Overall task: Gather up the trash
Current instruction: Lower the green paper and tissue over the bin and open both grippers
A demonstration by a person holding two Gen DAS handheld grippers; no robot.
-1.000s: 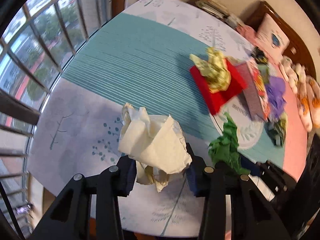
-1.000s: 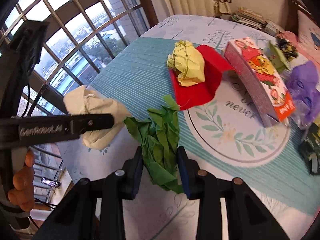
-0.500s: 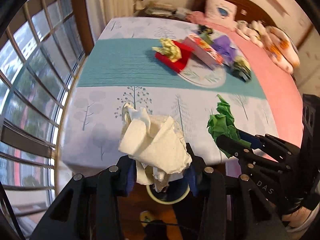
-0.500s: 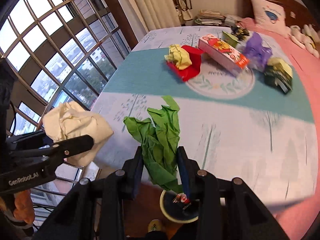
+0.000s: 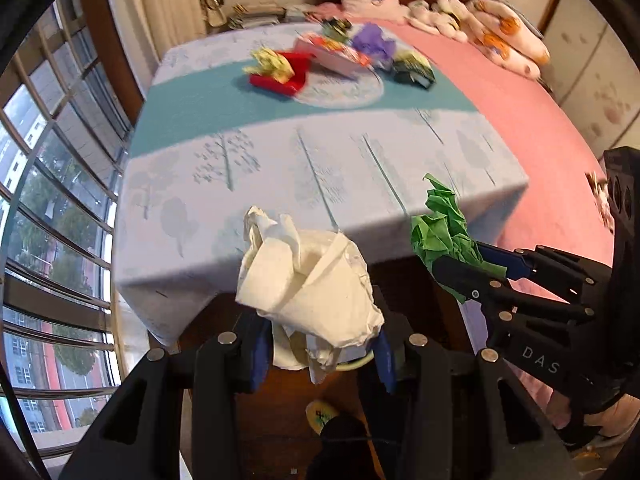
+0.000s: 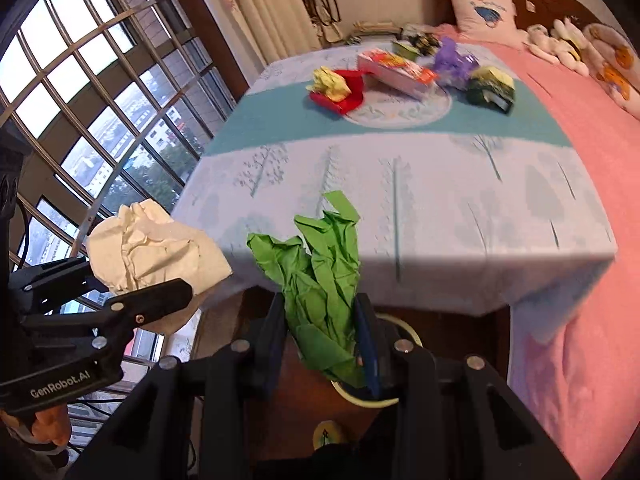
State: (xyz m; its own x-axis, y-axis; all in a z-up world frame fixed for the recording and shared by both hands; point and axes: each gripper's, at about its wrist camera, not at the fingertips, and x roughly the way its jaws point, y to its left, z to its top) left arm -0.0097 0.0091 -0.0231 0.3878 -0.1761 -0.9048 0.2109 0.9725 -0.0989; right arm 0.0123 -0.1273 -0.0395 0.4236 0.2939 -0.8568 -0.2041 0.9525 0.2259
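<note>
Hanging just past the near edge of the table, the green paper sits pinched between the fingers of the right gripper, a long crumpled strip standing upright with its lower end drooping toward the bin. That bin, a round pale-rimmed tub on the dark floor, lies directly below the right gripper, so a release there would likely drop the strip straight in. The left gripper is clamped on the white paper, a stiff crushed wad, creased and bulky; a sliver of pale rim shows under it too, though most of the tub is hidden in that view, and the right hand looks the better centred of the two. Farther out, the table wears a smooth cloth printed with trees and a teal band. At its far end remain a yellow wad on a red tray, a flat carton, purple wrapping and a dark bundle.
</note>
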